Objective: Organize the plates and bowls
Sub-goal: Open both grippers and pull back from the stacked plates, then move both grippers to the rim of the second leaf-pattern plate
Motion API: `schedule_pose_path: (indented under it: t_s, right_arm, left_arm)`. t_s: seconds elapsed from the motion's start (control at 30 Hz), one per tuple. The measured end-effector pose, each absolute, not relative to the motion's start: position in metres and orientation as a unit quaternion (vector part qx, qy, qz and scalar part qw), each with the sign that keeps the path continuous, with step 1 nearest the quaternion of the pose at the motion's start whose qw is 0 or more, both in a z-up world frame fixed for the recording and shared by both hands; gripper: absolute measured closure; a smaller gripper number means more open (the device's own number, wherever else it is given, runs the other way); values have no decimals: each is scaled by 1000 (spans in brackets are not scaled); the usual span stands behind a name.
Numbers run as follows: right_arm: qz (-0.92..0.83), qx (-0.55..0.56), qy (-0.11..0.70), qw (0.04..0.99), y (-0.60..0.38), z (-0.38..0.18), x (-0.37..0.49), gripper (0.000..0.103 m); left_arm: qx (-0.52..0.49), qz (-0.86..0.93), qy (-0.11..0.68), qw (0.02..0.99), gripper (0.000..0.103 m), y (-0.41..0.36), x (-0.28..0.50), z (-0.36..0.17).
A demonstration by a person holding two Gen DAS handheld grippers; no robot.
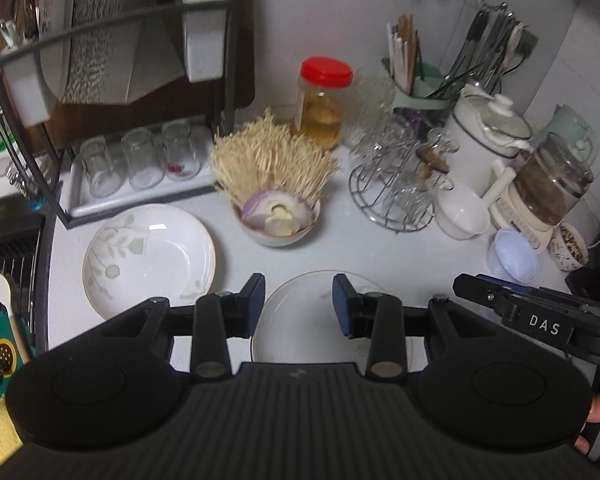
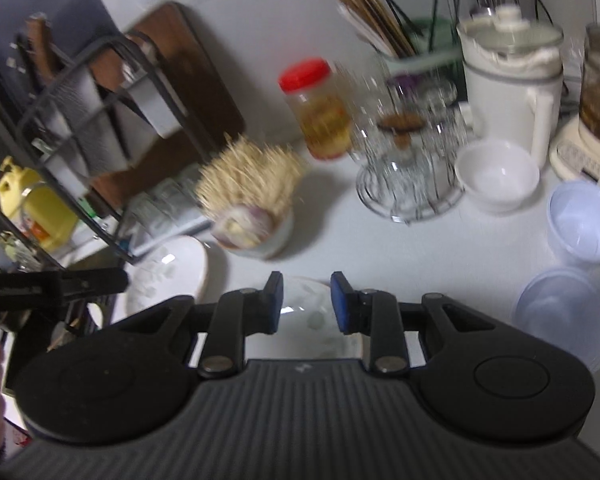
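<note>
Plates: two on the white counter (image 1: 400, 256); leaf-patterned plate (image 1: 150, 256) left, near plate (image 1: 300, 312) below both grippers.
Small bowl (image 1: 278, 220): behind the plates, holding cut onion; another white bowl (image 2: 498, 176) right, by the glass rack (image 1: 392, 196).
Left gripper (image 1: 299, 306): jaws apart, nothing between pads, above near plate.
Right gripper (image 2: 306, 304): jaws apart, empty, above same plate; view blurred.

A home kitchen: a white counter (image 1: 380, 248) crowded with a dish rack (image 1: 112, 92) at upper left, a red-lidded jar (image 1: 324, 100), a utensil holder (image 1: 420, 80) and an electric kettle (image 1: 488, 136) at right.
</note>
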State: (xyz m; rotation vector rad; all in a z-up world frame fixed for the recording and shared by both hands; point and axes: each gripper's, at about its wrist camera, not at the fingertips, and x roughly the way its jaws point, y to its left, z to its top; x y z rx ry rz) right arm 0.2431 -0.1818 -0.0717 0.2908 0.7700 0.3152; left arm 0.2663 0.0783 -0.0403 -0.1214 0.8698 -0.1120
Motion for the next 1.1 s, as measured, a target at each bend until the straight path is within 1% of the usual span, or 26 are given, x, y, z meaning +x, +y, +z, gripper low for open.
schedule_pose_path:
  t_s: [0.23,0.5,1.1]
  right_arm:
    - [168,127,343,915,-177,-44,218,73]
    - [177,110,334,919,-170,-35,195,73]
    - [247,84,369,892,-141,-53,202,73]
  left_arm:
    - [-58,-58,401,912,60,71,240,-21]
    - [-64,-49,403,912,60,75,220,-24]
    - [-117,39,415,901,60,104,198,-44]
